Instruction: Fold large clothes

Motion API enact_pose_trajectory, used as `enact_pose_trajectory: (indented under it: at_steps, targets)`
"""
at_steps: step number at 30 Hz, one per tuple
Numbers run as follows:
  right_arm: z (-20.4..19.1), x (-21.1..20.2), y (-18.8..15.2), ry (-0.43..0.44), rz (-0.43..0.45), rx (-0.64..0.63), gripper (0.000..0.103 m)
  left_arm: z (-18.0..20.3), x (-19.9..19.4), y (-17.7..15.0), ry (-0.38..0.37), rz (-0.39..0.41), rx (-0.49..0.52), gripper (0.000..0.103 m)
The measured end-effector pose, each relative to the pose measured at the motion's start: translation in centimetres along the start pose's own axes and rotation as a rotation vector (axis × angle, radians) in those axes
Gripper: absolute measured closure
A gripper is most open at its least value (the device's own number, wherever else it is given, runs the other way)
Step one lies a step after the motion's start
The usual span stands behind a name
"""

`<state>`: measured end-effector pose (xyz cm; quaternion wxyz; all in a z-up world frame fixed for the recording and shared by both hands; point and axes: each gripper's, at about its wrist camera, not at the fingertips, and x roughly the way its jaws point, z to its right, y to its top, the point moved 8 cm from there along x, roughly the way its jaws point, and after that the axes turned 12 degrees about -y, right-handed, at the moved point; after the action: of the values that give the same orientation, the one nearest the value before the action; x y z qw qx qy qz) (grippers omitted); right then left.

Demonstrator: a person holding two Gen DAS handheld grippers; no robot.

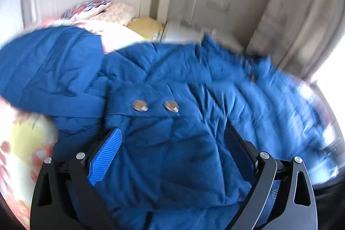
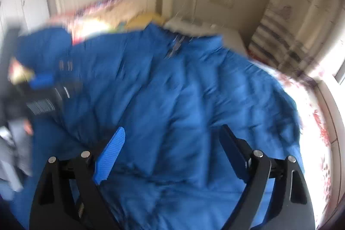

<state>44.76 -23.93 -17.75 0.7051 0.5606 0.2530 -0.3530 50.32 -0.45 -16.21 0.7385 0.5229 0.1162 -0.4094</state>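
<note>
The big blue coat (image 1: 172,83) is spread on the bed (image 1: 23,143), its length running left to right; both the left tongs (image 1: 172,154) and right tongs (image 2: 172,152) are held wide apart just above it, nothing pinched

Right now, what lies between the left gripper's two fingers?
Only blue padded coat. The left gripper is open over it, shown in the left wrist view, below two metal snaps.
</note>
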Motion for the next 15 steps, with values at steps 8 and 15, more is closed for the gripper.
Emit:
enact_pose_trajectory:
  at_steps: [8,15]
  targets:
    - [0.7,0.7,-0.7,0.022,0.006,0.058,0.010,-19.3,-15.2,4.8,-0.004,0.453,-0.603,0.012]
    - [0.6,0.8,-0.7,0.036,0.007,0.064,0.009,-34.7,-18.6,6.6,0.036,0.524,-0.878,0.034]
